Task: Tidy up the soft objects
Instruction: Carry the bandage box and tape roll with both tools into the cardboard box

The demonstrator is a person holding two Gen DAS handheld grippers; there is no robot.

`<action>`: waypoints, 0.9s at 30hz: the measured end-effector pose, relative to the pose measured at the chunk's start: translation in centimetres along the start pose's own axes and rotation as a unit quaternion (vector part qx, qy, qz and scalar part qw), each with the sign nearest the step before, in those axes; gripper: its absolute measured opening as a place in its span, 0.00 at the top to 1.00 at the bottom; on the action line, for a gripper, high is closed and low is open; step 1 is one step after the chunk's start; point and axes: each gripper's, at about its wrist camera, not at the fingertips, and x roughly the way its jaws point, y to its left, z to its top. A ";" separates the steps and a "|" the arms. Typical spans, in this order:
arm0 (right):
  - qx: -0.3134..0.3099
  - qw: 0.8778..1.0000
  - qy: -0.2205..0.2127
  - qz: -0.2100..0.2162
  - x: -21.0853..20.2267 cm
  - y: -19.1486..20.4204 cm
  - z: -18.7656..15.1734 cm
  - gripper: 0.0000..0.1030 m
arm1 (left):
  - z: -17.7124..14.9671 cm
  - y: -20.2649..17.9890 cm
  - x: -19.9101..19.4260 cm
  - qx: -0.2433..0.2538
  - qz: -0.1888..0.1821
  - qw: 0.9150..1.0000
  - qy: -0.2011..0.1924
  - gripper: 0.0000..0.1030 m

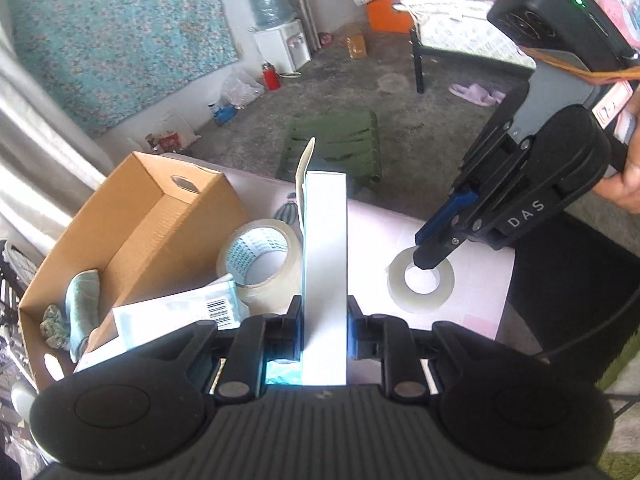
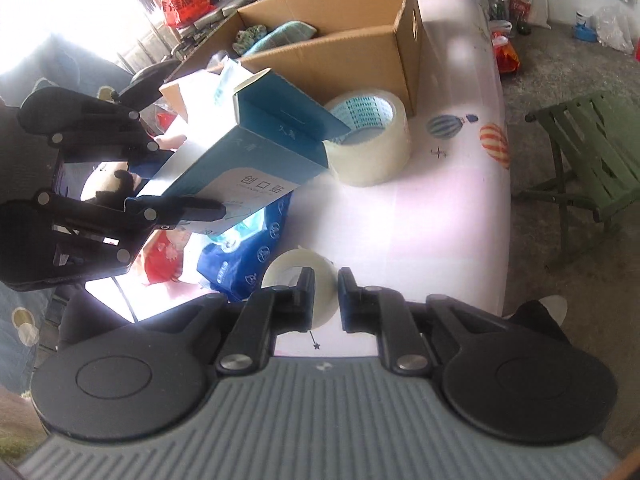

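Worktop [image 2: 420, 216]: pink cloth, cardboard box [image 1: 160, 216] far left.
Left gripper [image 1: 324, 308]: fingers clamped on plaster box [image 1: 325, 264], lifted for sorting.
Right gripper [image 2: 326, 284]: fingers closed, empty, above small tape roll [image 1: 421, 285].

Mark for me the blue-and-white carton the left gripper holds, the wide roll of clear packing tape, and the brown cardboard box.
blue-and-white carton [image 2: 236, 160]: right wrist view, on its blue side panel.
wide roll of clear packing tape [image 1: 260, 276]: left wrist view, on its outer wall.
brown cardboard box [image 1: 152, 224]: left wrist view, on its inner wall.

Large tape roll [image 2: 370, 140] beside cardboard box [image 2: 340, 44], on table [image 2: 440, 220]
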 end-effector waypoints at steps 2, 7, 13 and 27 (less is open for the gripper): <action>-0.012 1.000 -0.019 0.006 -1.5 0.9 1.3 0.89 | 0.1 1.1 -1.6 -0.026 0.015 0.999 -0.019 0.80; -0.053 0.996 -0.075 0.024 -4.2 3.2 6.2 0.89 | 0.5 5.4 -5.4 -0.100 0.063 0.990 -0.070 0.80; -0.089 0.987 -0.124 0.056 -4.1 5.2 14.2 0.90 | 1.0 13.0 -6.2 -0.197 0.108 0.970 -0.094 0.80; -0.025 0.995 0.004 0.092 13.5 4.3 32.6 0.89 | -3.3 31.7 8.3 -0.425 -0.023 0.905 0.007 0.80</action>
